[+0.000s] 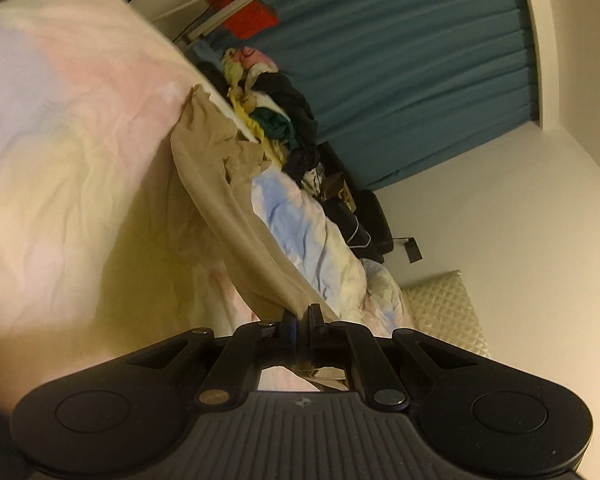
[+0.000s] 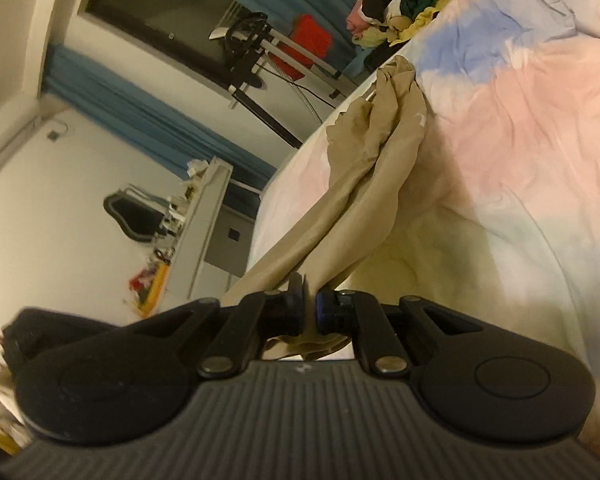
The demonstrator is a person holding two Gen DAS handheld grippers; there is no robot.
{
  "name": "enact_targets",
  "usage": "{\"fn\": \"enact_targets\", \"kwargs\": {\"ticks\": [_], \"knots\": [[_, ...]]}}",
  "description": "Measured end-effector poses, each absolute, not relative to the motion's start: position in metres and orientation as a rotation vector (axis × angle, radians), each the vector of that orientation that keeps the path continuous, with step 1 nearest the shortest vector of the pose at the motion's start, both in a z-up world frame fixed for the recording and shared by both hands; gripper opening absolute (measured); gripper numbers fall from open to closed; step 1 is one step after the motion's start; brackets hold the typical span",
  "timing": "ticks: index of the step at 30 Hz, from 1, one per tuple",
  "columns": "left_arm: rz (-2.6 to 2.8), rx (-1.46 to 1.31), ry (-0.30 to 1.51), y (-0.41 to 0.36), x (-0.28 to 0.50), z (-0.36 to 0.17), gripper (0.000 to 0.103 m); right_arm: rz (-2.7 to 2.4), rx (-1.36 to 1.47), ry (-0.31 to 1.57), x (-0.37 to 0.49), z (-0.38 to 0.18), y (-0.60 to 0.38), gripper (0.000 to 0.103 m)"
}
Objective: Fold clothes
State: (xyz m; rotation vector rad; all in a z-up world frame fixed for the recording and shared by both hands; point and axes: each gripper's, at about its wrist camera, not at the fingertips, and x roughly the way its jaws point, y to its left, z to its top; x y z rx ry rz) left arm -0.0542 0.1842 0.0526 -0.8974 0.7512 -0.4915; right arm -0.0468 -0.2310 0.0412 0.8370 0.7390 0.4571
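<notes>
Item one, your left claw (image 1: 300, 316): jaws pinched together on an edge of the beige garment (image 1: 220, 200), which runs taut from the fingertips up across the bed to a bunched far end near the mattress edge. Item two, your right claw (image 2: 309, 298): likewise clamped on the same beige garment (image 2: 364, 184), a fold of cloth pressed between the pads and a loose flap hanging below them. Item three, the pastel duvet (image 1: 68, 152) on the bed, pink, blue and yellow, lying under the garment in both views. Item four, a heap of unsorted clothes (image 1: 276, 116), dark, green and yellow, seen past the garment's far end. Only your left view lists the quilted pillow (image 1: 448, 312) against the wall and the full teal curtain (image 1: 420, 72). Only your right view lists the white shelf unit (image 2: 204, 224) with clutter, the dark chair (image 2: 136, 216) beside it, and the window (image 2: 156, 12). The red item (image 2: 312, 46) on a metal stand appears in both.
</notes>
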Motion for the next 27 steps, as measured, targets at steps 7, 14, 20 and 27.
{"fn": "enact_targets", "kwargs": {"ticks": [7, 14, 20, 27], "knots": [[-0.469, -0.934, 0.715, 0.181, -0.119, 0.026, 0.005, 0.473, 1.023, 0.772, -0.104, -0.012, -0.235, 0.009], [-0.415, -0.868, 0.659, 0.177, -0.041, 0.039, 0.005, 0.437, 1.077, 0.726, -0.036, 0.0, -0.239, 0.009], [-0.326, -0.725, 0.601, 0.155, 0.065, 0.056, 0.005, 0.357, 0.972, 0.699, 0.073, 0.012, -0.223, 0.009], [-0.237, -0.52, 0.595, 0.131, 0.157, 0.009, 0.005, 0.315, 0.897, 0.718, 0.168, -0.04, -0.212, 0.009]]}}
